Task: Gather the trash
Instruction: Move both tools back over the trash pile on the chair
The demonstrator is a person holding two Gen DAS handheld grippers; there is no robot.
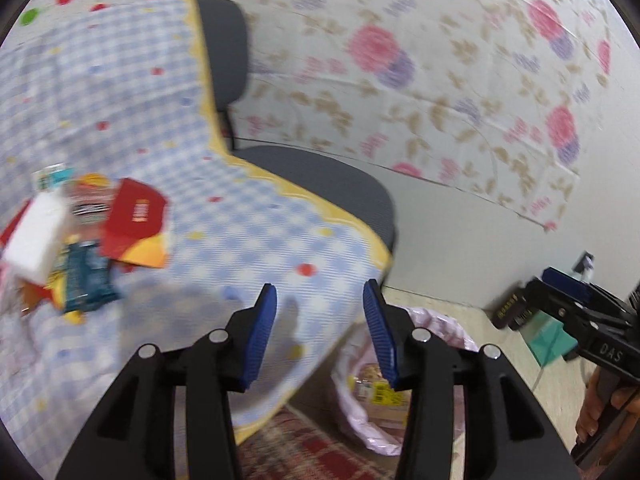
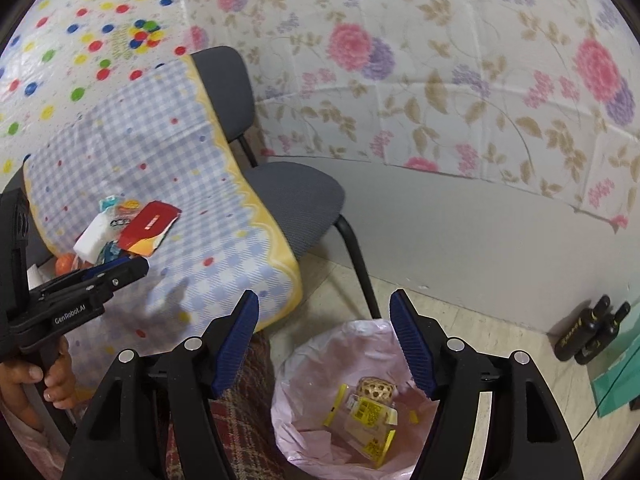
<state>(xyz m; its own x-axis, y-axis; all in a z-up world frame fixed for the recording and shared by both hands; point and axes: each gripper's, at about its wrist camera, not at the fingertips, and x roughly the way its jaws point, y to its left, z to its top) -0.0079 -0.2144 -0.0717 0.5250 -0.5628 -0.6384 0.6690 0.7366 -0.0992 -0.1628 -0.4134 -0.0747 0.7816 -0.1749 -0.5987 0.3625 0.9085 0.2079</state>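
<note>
A pile of trash lies on the checked tablecloth: a red and orange wrapper, a white box and a teal packet. The pile also shows in the right wrist view. My left gripper is open and empty over the table's corner, to the right of the pile; it also shows in the right wrist view. My right gripper is open and empty above the pink-lined trash bin, which holds a yellow-labelled package. The right gripper also shows in the left wrist view.
A grey chair stands behind the table against a floral wall covering. Two dark bottles and a green box sit on the floor at right. A red plaid rug lies under the table.
</note>
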